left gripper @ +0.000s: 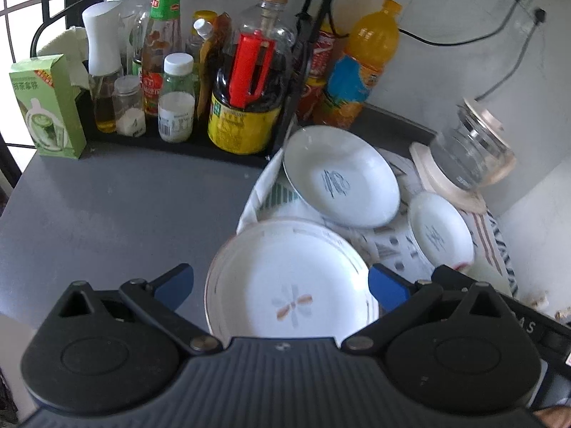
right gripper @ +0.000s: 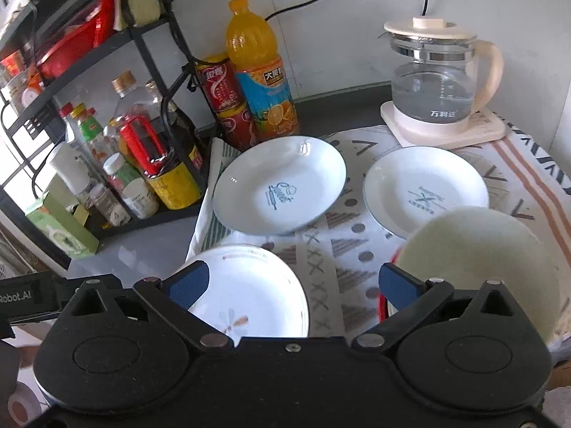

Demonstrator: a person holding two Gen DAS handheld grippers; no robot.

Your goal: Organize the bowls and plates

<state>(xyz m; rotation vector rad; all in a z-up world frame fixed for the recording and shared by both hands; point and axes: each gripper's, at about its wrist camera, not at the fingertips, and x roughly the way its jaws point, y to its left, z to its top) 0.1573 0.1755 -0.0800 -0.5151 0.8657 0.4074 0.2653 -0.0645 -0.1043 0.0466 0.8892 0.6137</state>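
Three white plates lie on a patterned cloth [right gripper: 332, 235]. A flower-patterned plate [left gripper: 292, 281] [right gripper: 249, 281] is nearest. A plate with a blue logo [left gripper: 339, 178] [right gripper: 280, 187] lies behind it. A third plate with a cross mark [left gripper: 440, 232] [right gripper: 424, 189] lies to the right. A pale green bowl [right gripper: 478, 267] sits at the right front, beside my right gripper's right finger. My left gripper [left gripper: 282, 287] is open above the flower plate, its fingers either side of it. My right gripper [right gripper: 292, 283] is open and empty between the flower plate and the bowl.
A black rack [left gripper: 171, 139] with several sauce bottles stands at the back left, with a green carton [left gripper: 46, 107] beside it. An orange juice bottle [right gripper: 262, 71] and red cans [right gripper: 228, 103] stand by the wall. A glass kettle [right gripper: 439, 82] sits on its base at the back right.
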